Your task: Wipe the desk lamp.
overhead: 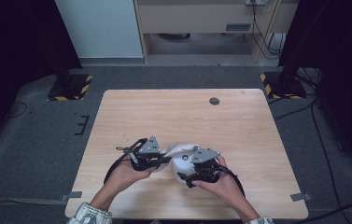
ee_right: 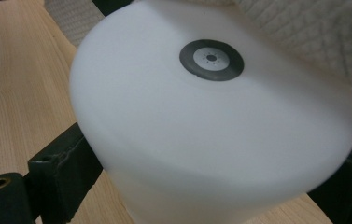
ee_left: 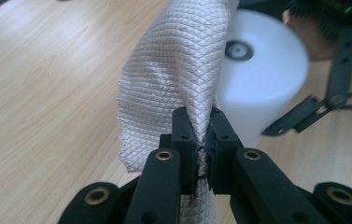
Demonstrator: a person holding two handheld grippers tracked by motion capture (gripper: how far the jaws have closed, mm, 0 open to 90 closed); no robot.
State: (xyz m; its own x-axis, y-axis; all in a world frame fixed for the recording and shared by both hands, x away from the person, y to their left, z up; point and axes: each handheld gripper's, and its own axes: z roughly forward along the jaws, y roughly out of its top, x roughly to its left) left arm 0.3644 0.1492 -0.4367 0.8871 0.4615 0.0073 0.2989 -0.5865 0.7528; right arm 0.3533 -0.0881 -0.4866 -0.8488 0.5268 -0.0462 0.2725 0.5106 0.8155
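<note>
The white cup (overhead: pixel 181 164) sits bottom-up near the table's (overhead: pixel 239 121) front edge, a dark ring on its base facing me, and my right gripper (ee_right: pixel 211 186) has its jaws spread wide around the cup's wall, one on each side, clasping it. A white waffle-weave cloth (ee_left: pixel 173 74) drapes against the cup, and my left gripper (ee_left: pixel 201 144) has its jaws pinched nearly together on a fold of that cloth, just beside the cup.
</note>
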